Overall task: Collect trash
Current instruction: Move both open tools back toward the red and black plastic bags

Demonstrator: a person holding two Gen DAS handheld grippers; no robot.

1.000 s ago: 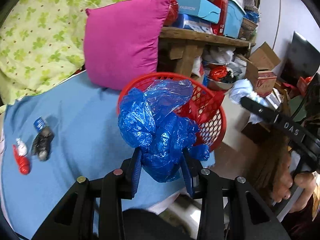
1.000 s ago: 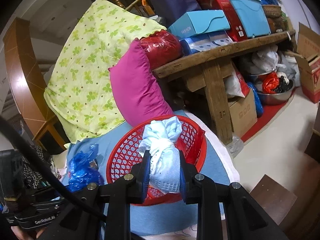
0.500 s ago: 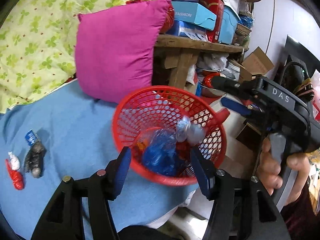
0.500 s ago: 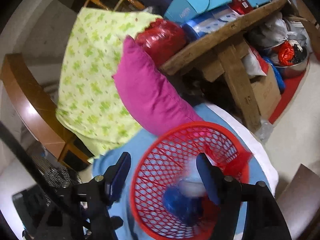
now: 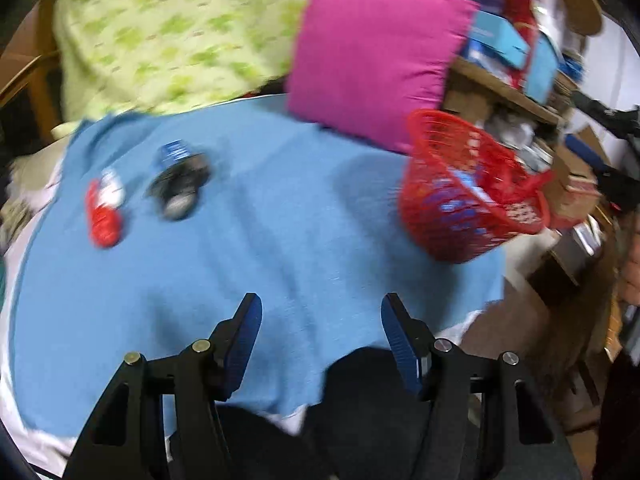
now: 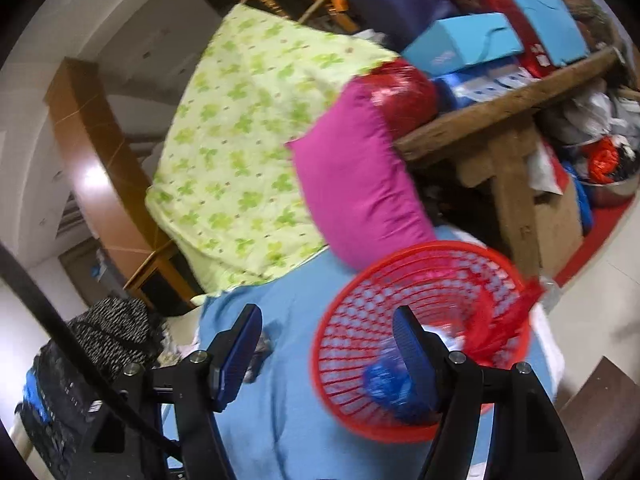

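Both grippers are empty, and the trash left on the bed is up at eleven o'clock.

The left gripper [image 5: 321, 330] has its two blue pads wide apart with nothing between them, low over the blue sheet [image 5: 280, 248]. Up at eleven o'clock lie a small red and white wrapper [image 5: 103, 210] and, just beside it, a dark crumpled wrapper [image 5: 178, 184], both pointing away. The right gripper [image 6: 328, 338] is spread wide too, by the round red plastic basket [image 6: 348, 360], so I think the left one is nearer.
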